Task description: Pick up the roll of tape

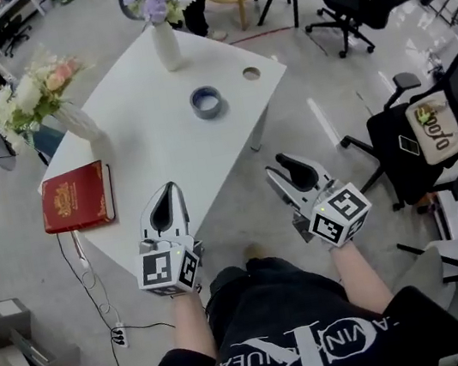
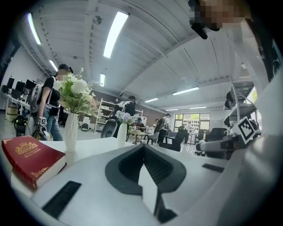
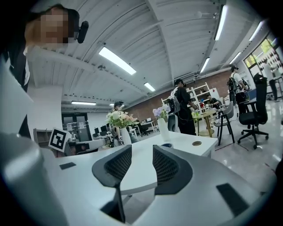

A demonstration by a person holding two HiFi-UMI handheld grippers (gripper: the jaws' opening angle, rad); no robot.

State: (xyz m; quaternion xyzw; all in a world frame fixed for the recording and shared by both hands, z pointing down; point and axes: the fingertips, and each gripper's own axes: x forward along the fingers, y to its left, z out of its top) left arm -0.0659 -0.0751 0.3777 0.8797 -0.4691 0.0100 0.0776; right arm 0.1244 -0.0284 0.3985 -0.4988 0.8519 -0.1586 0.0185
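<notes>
The roll of tape [image 1: 206, 102], grey-blue, lies flat on the white table [image 1: 144, 140] toward its far right side; in the right gripper view the tape [image 3: 166, 145] is a small blue shape far ahead. My left gripper [image 1: 169, 188] hovers over the table's near edge, jaws closed to a point and holding nothing. In its own view the left gripper [image 2: 143, 146] hides the tape. My right gripper [image 1: 280, 163] hangs off the table's near right side, above the floor. In its own view the right gripper [image 3: 142, 155] shows an empty gap between its pads.
A red book [image 1: 76, 197] lies at the table's left. Two white vases of flowers [image 1: 165, 44] [image 1: 75, 118] stand at the far and left edges. A cable hole [image 1: 251, 72] is near the tape. Office chairs [image 1: 430, 135] stand to the right.
</notes>
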